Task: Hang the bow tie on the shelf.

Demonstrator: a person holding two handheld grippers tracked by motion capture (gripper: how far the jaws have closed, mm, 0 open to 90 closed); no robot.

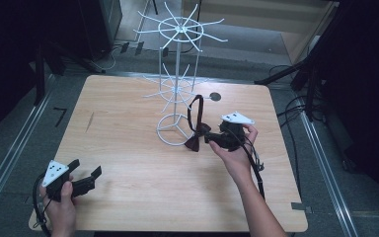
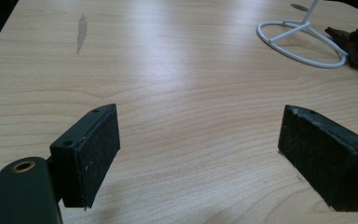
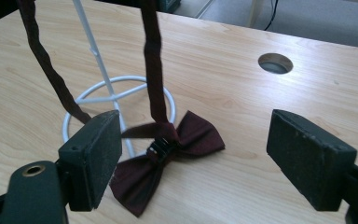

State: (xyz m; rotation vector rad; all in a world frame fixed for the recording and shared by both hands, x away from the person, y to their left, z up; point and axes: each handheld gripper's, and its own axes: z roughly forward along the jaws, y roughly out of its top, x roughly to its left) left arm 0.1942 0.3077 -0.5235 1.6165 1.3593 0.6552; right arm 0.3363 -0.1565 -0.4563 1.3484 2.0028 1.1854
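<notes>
1. Table (image 1: pixel 128 148): light wood-grain top with rounded corners; a round cable hole (image 1: pixel 215 97) sits near the far edge. The left half and the near middle are bare, giving the most room to move. A faint dark streak (image 2: pixel 81 31) marks the far-left area.
2. Left gripper (image 1: pixel 86 174): held at the near-left corner, close to the table edge, jaws spread wide with only bare wood between them. The pads (image 2: pixel 98 154) are flat, black and slightly gritty.
3. Rack (image 1: pixel 177 79): thin white wire, central upright post, two tiers of radiating hooks, ring base (image 3: pixel 116 100) flat on the table at centre-far.
4. Bow tie (image 3: pixel 168 161): dark maroon fabric with a small black clasp at the knot. It rests on the wood just beside the ring base, on its right, with the wings' long axis running diagonally, near-left to far-right in the right gripper view. The strap (image 3: pixel 154 60) loops upward from the knot; where the loop hangs I cannot tell.
5. Right gripper (image 1: pixel 208 139): right of centre, pointed left at the tie, jaws spread, pinching nothing; the tie lies near the left pad.
</notes>
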